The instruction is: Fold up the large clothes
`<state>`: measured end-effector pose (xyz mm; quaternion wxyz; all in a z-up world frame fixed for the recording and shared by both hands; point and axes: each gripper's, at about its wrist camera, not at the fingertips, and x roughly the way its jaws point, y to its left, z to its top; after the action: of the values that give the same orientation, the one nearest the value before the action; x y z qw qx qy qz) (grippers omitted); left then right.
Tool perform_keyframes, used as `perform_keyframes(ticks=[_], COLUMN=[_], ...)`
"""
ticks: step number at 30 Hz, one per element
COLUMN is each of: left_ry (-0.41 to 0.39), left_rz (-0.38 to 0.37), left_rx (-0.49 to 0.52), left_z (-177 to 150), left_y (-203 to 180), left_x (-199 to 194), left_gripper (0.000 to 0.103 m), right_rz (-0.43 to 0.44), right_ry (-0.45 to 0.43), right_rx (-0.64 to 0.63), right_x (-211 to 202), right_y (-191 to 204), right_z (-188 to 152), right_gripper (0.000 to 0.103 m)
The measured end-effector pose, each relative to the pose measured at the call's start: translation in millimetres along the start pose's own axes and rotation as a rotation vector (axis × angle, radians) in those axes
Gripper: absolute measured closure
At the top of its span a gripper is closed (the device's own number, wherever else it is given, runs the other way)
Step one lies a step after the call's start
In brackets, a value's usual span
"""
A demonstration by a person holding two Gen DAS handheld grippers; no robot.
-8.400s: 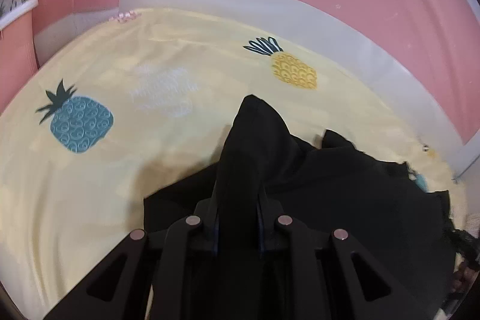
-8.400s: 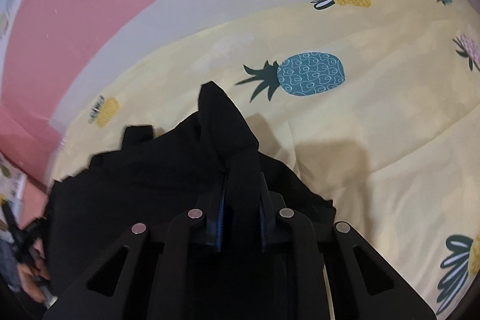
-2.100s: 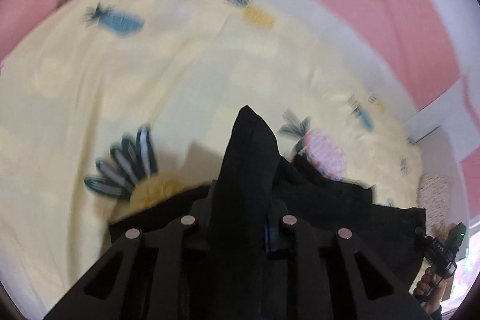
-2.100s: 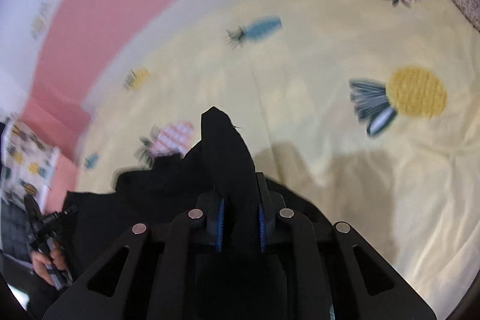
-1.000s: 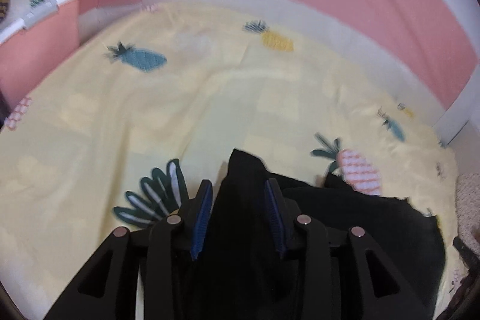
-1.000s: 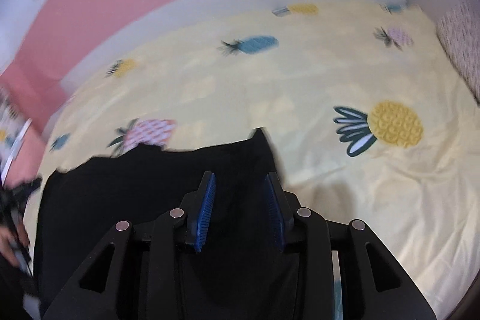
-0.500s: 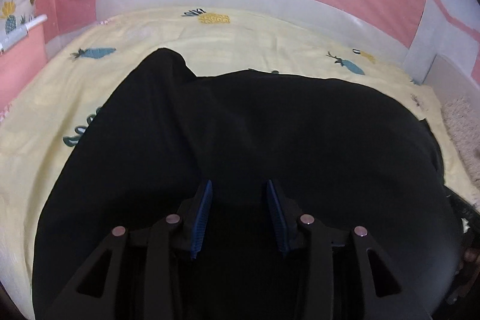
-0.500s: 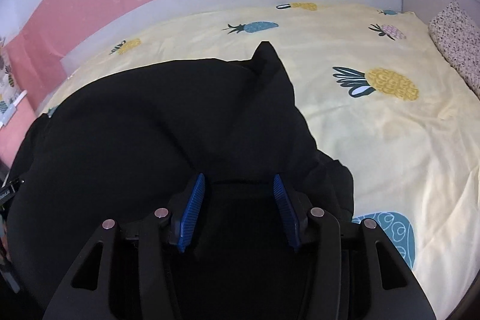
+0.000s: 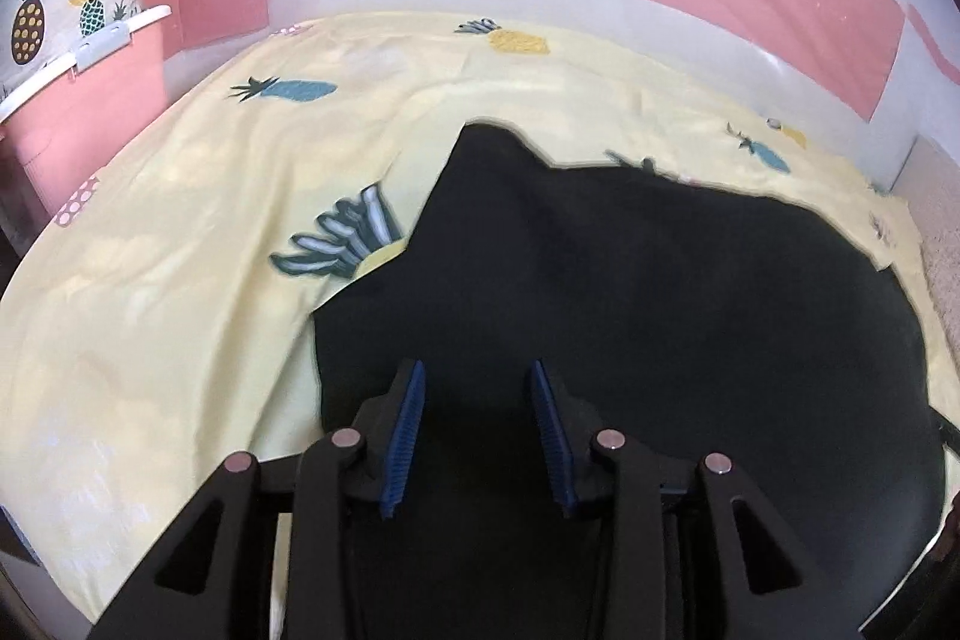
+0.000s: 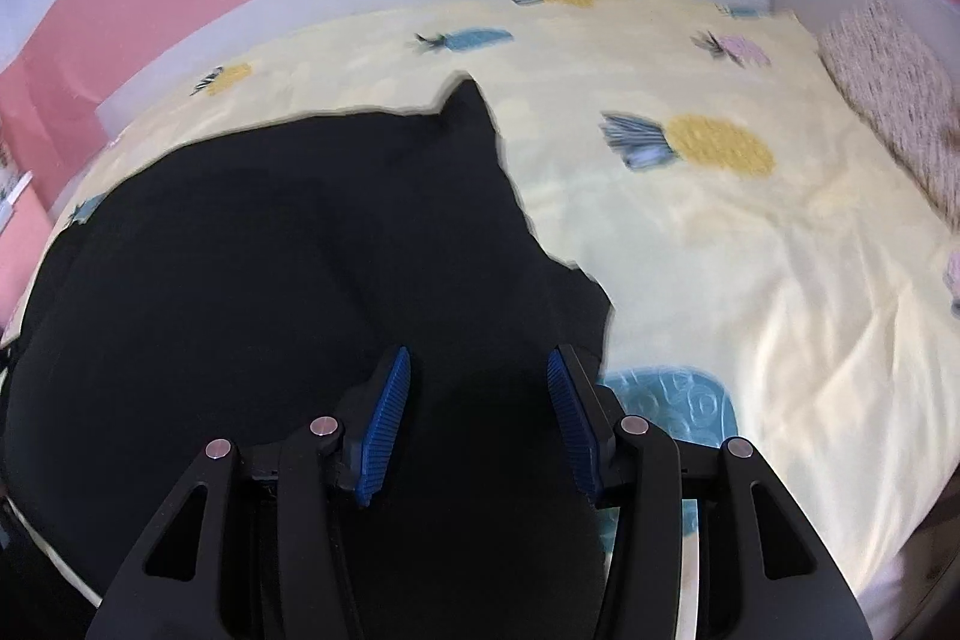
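Black garment [image 9: 630,280] spread on the pineapple-print bed sheet [image 9: 180,250], with left claw [image 9: 477,424] and right claw [image 10: 477,418] both spread wide and empty above it; a careless regrasp could bunch the fabric and skew the fold.

Right gripper [image 10: 478,388] gaping above black garment [image 10: 288,244] — yellow pineapple-print sheet [image 10: 750,250] beneath

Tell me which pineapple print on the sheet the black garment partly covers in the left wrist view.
The yellow pineapple with striped leaves, left of the black garment; its fruit is mostly hidden. The others lie clear.
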<state>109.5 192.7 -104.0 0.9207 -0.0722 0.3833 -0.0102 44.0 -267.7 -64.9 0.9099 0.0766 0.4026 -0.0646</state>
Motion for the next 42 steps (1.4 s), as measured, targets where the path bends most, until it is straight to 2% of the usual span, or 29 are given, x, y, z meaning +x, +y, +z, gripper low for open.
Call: perform_keyframes(ticks=[3, 5, 9, 12, 16, 19, 20, 22, 24, 26, 28, 30, 33, 38, 42], left_ry=[-0.022, -0.030, -0.009, 0.008, 0.002, 0.004, 0.012, 0.031, 0.043, 0.056, 0.055, 0.040, 0.024, 0.064, 0.070], left_rz=[0.036, 0.064, 0.051, 0.026, 0.000, -0.036, -0.045, -0.017, -0.018, -0.020, -0.019, -0.051, -0.049, -0.018, -0.067], left_rx=[0.057, 0.057, 0.024, 0.005, -0.038, -0.051, -0.046, -0.005, -0.014, -0.059, -0.064, -0.037, 0.009, -0.002, -0.062], left_z=[-9.2, -10.2, -5.8, -0.1, 1.1, -3.7, -5.2, -10.9, -15.1, -12.4, -3.7, 10.1, 32.6, 52.0, 49.4], left_y=[-8.4, -12.5, -8.7, -3.4, 4.6, 5.8, 4.3, 0.1, 3.0, 7.2, 3.7, -4.7, -16.1, -7.2, 4.9], left_x=[4.6, 6.6, 2.9, -9.6, -28.6, -37.9, -36.5, -26.9, -17.7, -19.0, -24.3, -23.0, -7.8, 41.2, 53.2], left_gripper=[0.063, 0.063, 0.064, 0.064, 0.064, 0.064, 0.064, 0.063, 0.063, 0.063, 0.063, 0.063, 0.063, 0.063, 0.063], right_rz=[0.066, 0.045, -0.025, -0.055, -0.011, 0.067, 0.086, 0.095, 0.107, 0.096, 0.086, 0.095, 0.107, 0.027, 0.001], right_ry=[0.037, 0.043, 0.042, -0.002, -0.060, -0.041, -0.023, 0.038, 0.055, 0.067, 0.052, 0.033, 0.030, 0.069, 0.089], right_rx=[0.110, 0.101, 0.064, 0.042, -0.022, -0.114, -0.137, -0.154, -0.106, -0.060, -0.081, -0.083, -0.054, -0.057, 0.000], right_x=[16.0, 15.6, 0.0, -24.6, -52.4, -58.2, -55.3, -36.5, -23.0, -26.9, -35.2, -35.1, -16.7, 29.3, 41.5], right_y=[-18.6, -15.4, -6.6, 2.1, 21.7, 52.3, 60.6, 68.0, 61.0, 56.3, 59.6, 61.1, 62.1, 48.0, 23.3], right_z=[-5.0, -2.5, 7.5, 11.6, 12.2, 4.6, -0.5, -7.9, -10.6, -3.2, 4.7, 18.0, 43.9, 66.8, 61.9], right_gripper=[0.052, 0.052, 0.052, 0.053, 0.053, 0.059, 0.060, 0.061, 0.061, 0.061, 0.061, 0.061, 0.061, 0.062, 0.063])
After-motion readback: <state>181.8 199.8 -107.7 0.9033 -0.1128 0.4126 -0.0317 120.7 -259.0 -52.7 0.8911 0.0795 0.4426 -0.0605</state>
